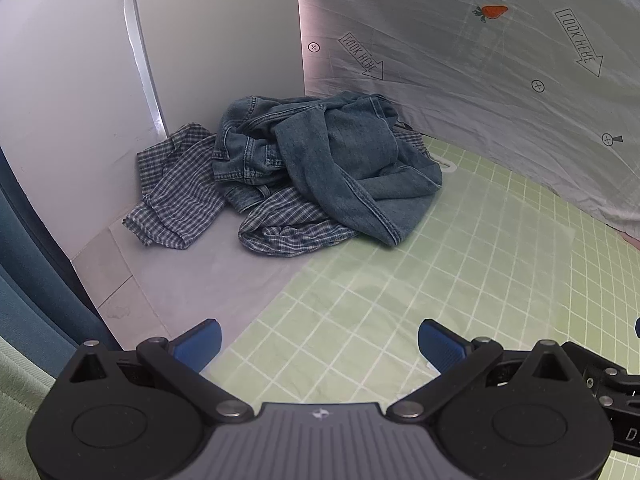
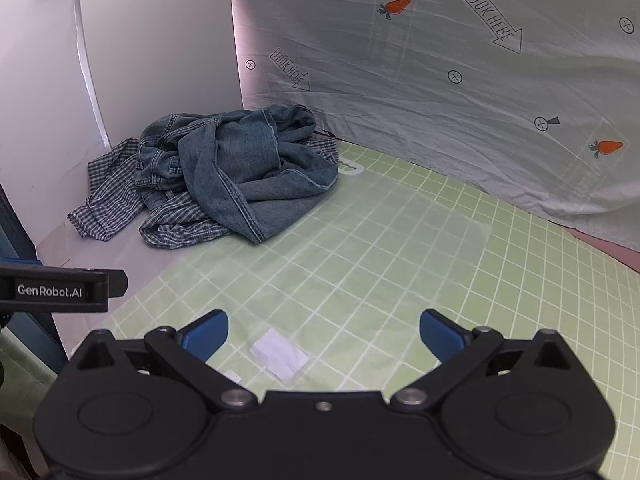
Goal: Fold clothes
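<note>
A crumpled blue denim garment [image 1: 332, 160] [image 2: 240, 160] lies heaped in the far corner, on top of a blue-and-white checked shirt [image 1: 180, 192] [image 2: 108, 196] that spreads out to its left and front. My left gripper [image 1: 320, 346] is open, well short of the pile, with nothing between its blue fingers [image 1: 200, 342]. My right gripper [image 2: 324, 338] is open too, above the green grid mat [image 2: 400, 260], far in front of the clothes. Part of the left gripper's body shows at the left edge of the right wrist view.
A white sheet [image 1: 480, 60] printed with arrows and carrots hangs along the back right. White panels [image 1: 80, 100] wall the left and back. A white paper scrap [image 2: 280, 354] lies on the mat by my right gripper. A dark blue curtain [image 1: 24, 280] hangs at left.
</note>
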